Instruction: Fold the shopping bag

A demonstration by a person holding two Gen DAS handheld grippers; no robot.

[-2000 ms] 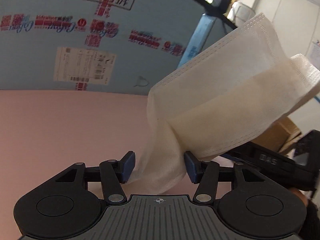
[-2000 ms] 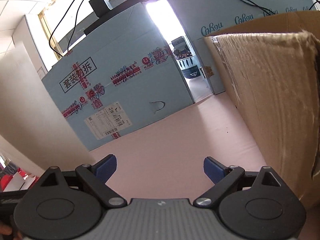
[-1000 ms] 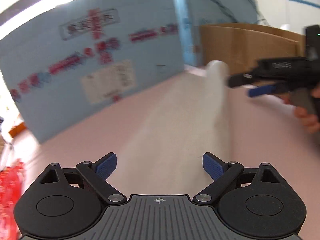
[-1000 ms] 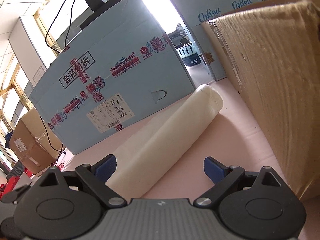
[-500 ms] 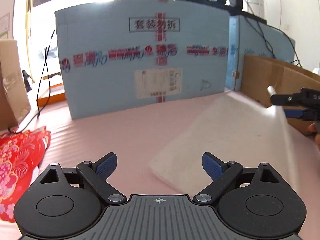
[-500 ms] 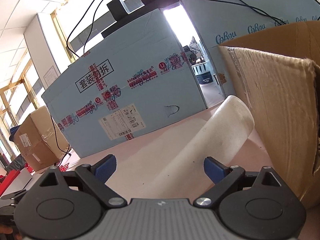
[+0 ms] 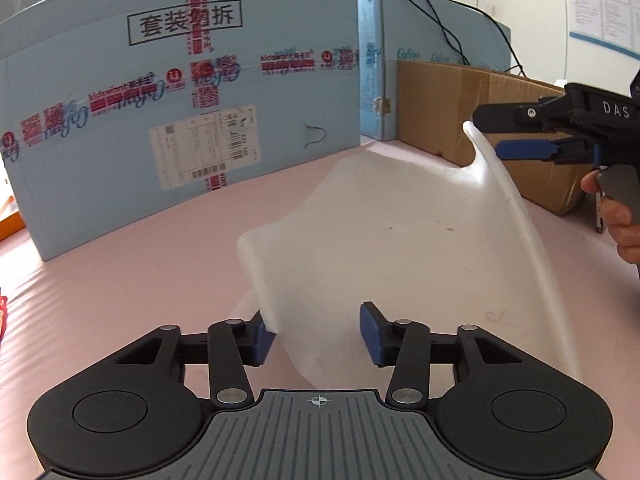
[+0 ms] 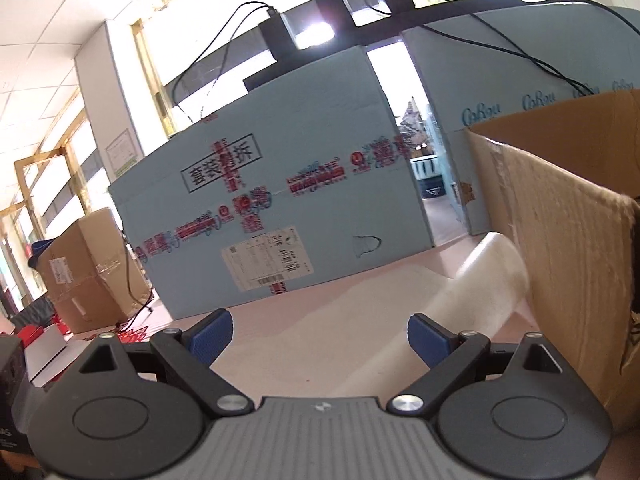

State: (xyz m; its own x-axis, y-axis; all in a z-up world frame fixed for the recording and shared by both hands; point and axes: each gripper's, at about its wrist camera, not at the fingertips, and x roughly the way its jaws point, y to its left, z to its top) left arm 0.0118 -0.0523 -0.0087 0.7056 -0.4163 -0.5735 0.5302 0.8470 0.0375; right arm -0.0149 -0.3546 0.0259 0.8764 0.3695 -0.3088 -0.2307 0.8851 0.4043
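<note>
The bag (image 7: 400,240) is lying mostly flat on the pink tabletop (image 7: 120,280). Its long axis runs from bottom centre of the left view up toward the upper right. Its right edge curls up off the surface, and the far corner rises right by the tips of the right tool (image 8: 318,336).

There's a big blue box (image 7: 180,120) standing behind it, and a cardboard box (image 7: 460,112) crowding the bag's far right end.

The left tool (image 7: 316,336) points down at the near end, jaws closing narrow with the cloth pinched between the pads. The right tool is level-ish and spread wide, gripping nothing. A hand (image 7: 624,220) at the right edge holds its handle.
</note>
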